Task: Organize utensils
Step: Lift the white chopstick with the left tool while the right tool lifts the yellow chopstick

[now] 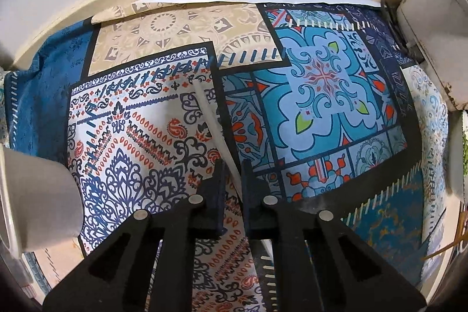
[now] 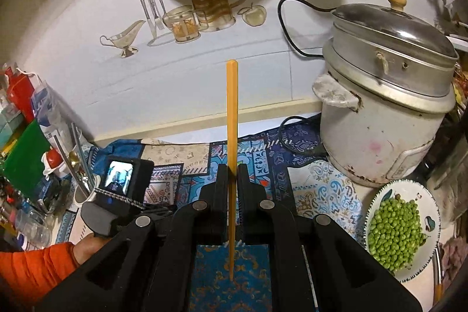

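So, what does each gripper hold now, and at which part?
The left gripper pinches the white chopstick at its near end. The right gripper holds the yellow chopstick near its middle.

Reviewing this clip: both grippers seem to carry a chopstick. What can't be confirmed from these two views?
- Left wrist view: the white chopstick's near end is hidden behind the left gripper.
- Left wrist view: the white container is cut off by the left edge; contents unseen.
- Right wrist view: the yellow chopstick sits clamped in the right gripper; the utensil holder is half hidden behind the other gripper's camera.
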The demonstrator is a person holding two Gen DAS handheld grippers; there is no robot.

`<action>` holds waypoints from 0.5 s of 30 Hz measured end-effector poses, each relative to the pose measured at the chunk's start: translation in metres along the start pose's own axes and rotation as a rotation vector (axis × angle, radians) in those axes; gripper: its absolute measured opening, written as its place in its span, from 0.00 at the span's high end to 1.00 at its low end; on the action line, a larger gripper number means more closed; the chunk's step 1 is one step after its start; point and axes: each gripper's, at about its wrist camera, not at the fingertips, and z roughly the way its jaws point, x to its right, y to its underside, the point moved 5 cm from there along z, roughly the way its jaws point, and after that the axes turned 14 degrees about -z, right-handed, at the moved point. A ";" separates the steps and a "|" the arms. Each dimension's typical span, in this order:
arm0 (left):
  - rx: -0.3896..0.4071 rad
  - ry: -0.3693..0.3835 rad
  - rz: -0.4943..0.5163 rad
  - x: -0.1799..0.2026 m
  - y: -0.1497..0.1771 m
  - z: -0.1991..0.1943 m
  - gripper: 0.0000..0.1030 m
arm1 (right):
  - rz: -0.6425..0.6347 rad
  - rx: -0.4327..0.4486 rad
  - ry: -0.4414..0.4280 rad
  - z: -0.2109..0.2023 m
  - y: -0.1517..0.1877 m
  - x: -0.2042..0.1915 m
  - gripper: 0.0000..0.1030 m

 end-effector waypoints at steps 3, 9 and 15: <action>-0.006 0.013 -0.011 -0.010 0.001 -0.005 0.97 | -0.016 0.010 -0.011 -0.001 -0.004 -0.006 0.95; 0.051 0.056 -0.029 -0.035 0.013 -0.037 0.97 | -0.054 0.024 -0.031 -0.002 -0.011 -0.023 0.95; 0.171 0.106 -0.018 -0.052 0.027 -0.096 0.97 | -0.082 0.035 -0.070 -0.003 -0.018 -0.047 0.94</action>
